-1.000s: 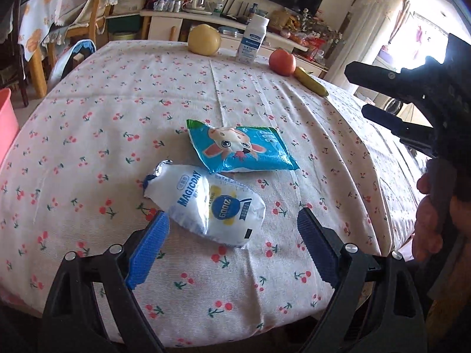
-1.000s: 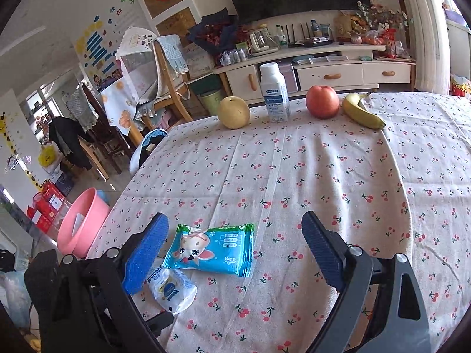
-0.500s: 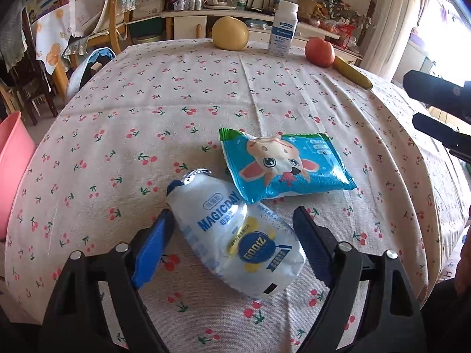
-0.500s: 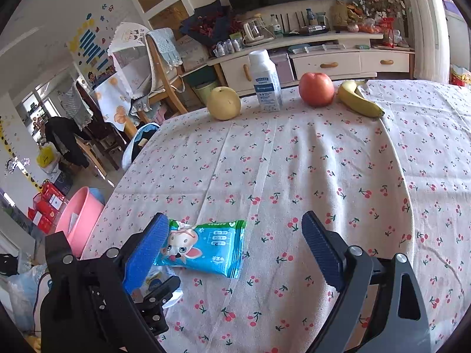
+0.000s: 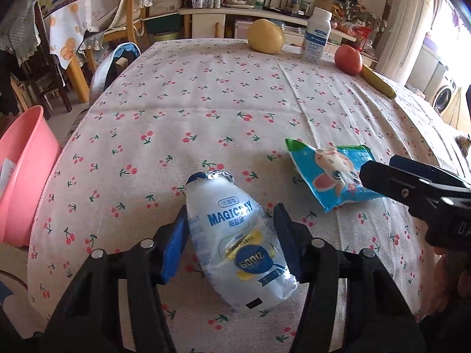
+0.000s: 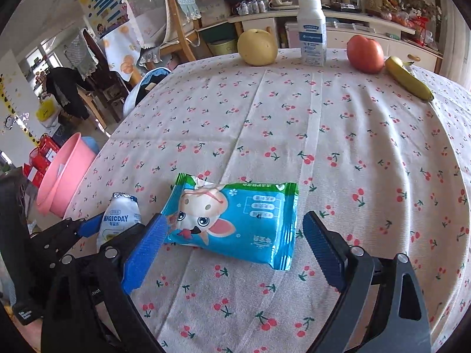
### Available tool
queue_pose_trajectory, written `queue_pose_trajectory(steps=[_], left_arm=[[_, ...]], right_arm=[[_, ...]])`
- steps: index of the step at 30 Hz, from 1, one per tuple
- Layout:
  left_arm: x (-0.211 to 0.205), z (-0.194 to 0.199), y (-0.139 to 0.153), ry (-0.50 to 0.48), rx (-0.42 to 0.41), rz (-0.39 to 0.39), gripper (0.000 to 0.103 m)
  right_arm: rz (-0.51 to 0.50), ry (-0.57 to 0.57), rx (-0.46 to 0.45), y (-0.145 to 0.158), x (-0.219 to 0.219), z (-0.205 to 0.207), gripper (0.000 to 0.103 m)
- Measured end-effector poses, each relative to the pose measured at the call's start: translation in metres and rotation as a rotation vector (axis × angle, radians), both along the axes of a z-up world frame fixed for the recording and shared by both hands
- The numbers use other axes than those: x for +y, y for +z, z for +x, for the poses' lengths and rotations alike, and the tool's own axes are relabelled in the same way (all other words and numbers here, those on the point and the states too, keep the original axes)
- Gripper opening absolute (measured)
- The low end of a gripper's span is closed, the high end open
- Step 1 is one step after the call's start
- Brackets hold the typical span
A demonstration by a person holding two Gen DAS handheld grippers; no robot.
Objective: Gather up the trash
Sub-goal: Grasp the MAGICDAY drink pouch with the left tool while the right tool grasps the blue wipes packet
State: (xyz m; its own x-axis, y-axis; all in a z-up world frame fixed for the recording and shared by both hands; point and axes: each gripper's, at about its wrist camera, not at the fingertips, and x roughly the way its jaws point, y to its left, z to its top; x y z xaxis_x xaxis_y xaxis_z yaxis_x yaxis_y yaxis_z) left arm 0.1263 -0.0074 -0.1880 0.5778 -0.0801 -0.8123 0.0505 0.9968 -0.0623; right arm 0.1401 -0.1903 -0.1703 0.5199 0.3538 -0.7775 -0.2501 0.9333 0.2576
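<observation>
Two pieces of trash lie near the tabletop's front left corner: a flattened white MAGICDAY pouch and, just to its right, a blue snack wrapper with a cartoon calf. The left gripper has its blue pads pressed against both sides of the pouch, jaws clamped on it while it lies on the cherry-print cloth. The right gripper hovers low over the wrapper with its jaws wide apart, one pad at each end of the wrapper, not touching it. Along the far edge stand a yellow pear, a white bottle, a red apple and a banana. Beside the left edge, off the table, sits a pink basin.
</observation>
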Motion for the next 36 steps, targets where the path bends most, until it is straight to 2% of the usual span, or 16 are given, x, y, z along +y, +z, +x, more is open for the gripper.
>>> queue_pose_trajectory(steps=[4, 8, 11, 13, 17, 21, 23, 25, 36], left_arm=[[0.01, 0.002, -0.001, 0.004, 0.009, -0.032, 0.058], [0.013, 0.002, -0.001, -0.02, 0.014, -0.041, 0.059], [0.011, 0.001, -0.001, -0.039, 0.018, -0.025, 0.065], [0.012, -0.001, -0.003, -0.032, 0.029, -0.003, 0.079], [0.01, -0.004, -0.005, -0.042, 0.02, 0.044, 0.079], [0.007, -0.006, -0.006, -0.047, 0.008, 0.09, 0.079], [0.008, -0.006, -0.006, -0.044, 0.006, 0.086, 0.077], [0.009, -0.006, -0.004, -0.043, -0.007, 0.086, 0.066], [0.007, -0.003, -0.002, -0.069, -0.016, 0.056, 0.061]], right_arm=[[-0.015, 0.009, 0.017, -0.009, 0.011, 0.009, 0.094], [-0.084, 0.011, -0.004, -0.012, 0.022, 0.013, 0.095], [-0.137, 0.015, -0.024, -0.014, 0.029, 0.016, 0.096], [-0.157, 0.018, -0.031, -0.016, 0.032, 0.017, 0.098], [-0.187, 0.025, -0.039, -0.02, 0.034, 0.021, 0.098], [-0.208, 0.025, -0.035, -0.021, 0.035, 0.024, 0.099], [-0.22, 0.028, -0.035, -0.02, 0.035, 0.024, 0.099], [-0.224, 0.034, -0.033, -0.02, 0.034, 0.024, 0.099], [-0.205, 0.037, -0.003, -0.022, 0.027, 0.023, 0.099]])
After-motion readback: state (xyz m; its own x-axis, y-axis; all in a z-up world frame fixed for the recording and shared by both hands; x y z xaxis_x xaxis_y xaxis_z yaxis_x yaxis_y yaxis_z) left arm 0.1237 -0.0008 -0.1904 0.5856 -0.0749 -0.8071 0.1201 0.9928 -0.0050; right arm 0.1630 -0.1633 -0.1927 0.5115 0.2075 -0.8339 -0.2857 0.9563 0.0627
